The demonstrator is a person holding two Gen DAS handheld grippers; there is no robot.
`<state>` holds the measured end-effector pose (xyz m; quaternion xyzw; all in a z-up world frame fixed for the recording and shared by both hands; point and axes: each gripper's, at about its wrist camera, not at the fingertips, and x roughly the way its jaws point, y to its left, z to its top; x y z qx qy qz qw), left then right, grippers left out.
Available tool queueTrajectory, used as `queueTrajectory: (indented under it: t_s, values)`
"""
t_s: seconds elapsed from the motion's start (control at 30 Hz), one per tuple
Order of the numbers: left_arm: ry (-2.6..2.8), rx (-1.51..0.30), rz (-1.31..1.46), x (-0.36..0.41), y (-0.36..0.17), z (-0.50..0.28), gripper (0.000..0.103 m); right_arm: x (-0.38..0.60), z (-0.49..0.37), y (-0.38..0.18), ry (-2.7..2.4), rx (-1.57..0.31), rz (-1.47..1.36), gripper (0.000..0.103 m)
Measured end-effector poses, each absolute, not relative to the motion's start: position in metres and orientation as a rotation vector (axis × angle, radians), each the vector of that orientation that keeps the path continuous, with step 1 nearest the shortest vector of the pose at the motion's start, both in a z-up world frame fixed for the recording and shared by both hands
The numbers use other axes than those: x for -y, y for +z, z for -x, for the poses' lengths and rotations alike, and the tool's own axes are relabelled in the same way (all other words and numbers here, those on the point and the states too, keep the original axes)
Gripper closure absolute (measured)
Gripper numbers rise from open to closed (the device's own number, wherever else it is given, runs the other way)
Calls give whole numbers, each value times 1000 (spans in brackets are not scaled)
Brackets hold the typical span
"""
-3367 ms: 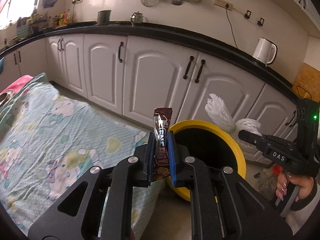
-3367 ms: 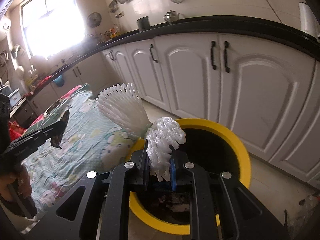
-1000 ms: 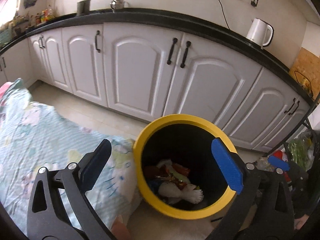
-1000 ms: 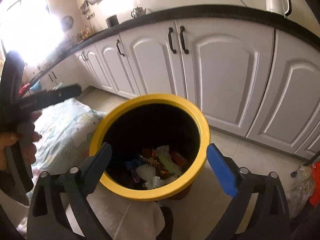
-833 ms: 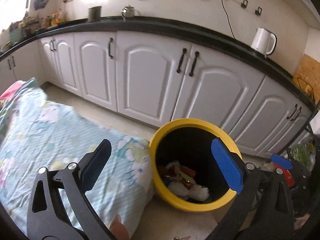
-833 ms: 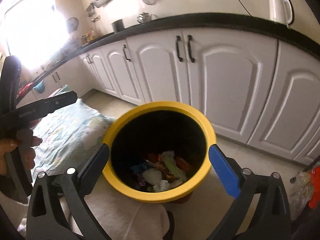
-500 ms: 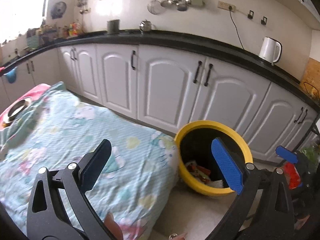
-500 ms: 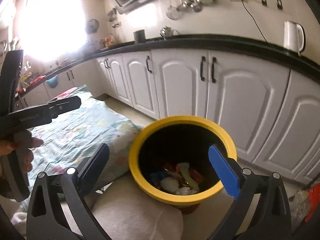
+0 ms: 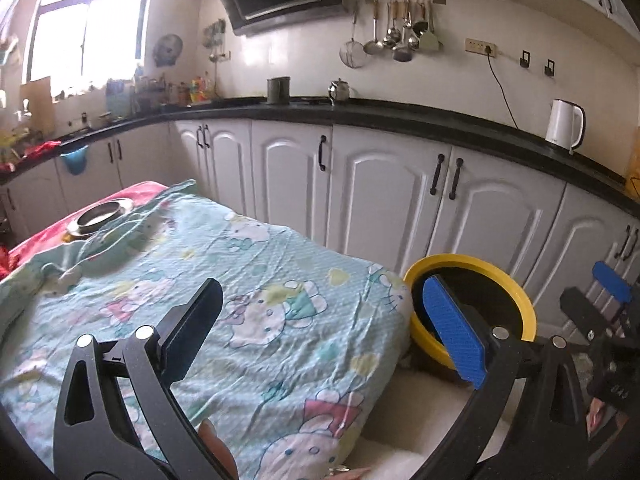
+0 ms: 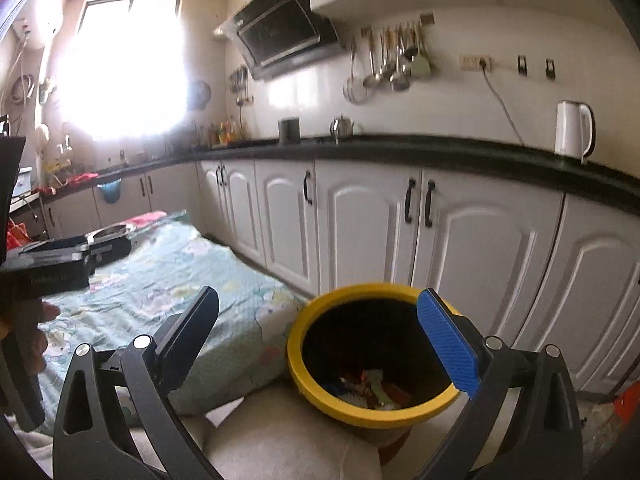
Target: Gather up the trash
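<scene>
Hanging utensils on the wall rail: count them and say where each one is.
About 7, though overlaps may hide some: a strainer at the left end, then ladles and spoons bunched together, and a pale spatula at the right end.

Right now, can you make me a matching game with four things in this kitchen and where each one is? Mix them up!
Things:
1. white kettle
2. yellow bin
3. metal bowl
4. ladles and spoons

Places:
A. hanging on the wall
B. on the floor beside the cartoon sheet
C. on the black counter
D. on top of the table, at its far end

Pairs: 1-C, 2-B, 3-D, 4-A
</scene>
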<state>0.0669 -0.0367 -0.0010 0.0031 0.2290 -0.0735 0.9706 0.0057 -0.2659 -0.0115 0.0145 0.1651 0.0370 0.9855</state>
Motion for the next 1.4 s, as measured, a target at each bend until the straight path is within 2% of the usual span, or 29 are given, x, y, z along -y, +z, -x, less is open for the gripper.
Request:
queueTrajectory:
  t_s: [0.33, 1.4]
  values:
    - [-143, -438, 51, 32, -23, -48, 11, 258, 3, -23, 62, -267, 9, 6]
    - [-136, -436, 69, 28, -23, -47, 11, 248, -1, -29, 92, -277, 35, 6]
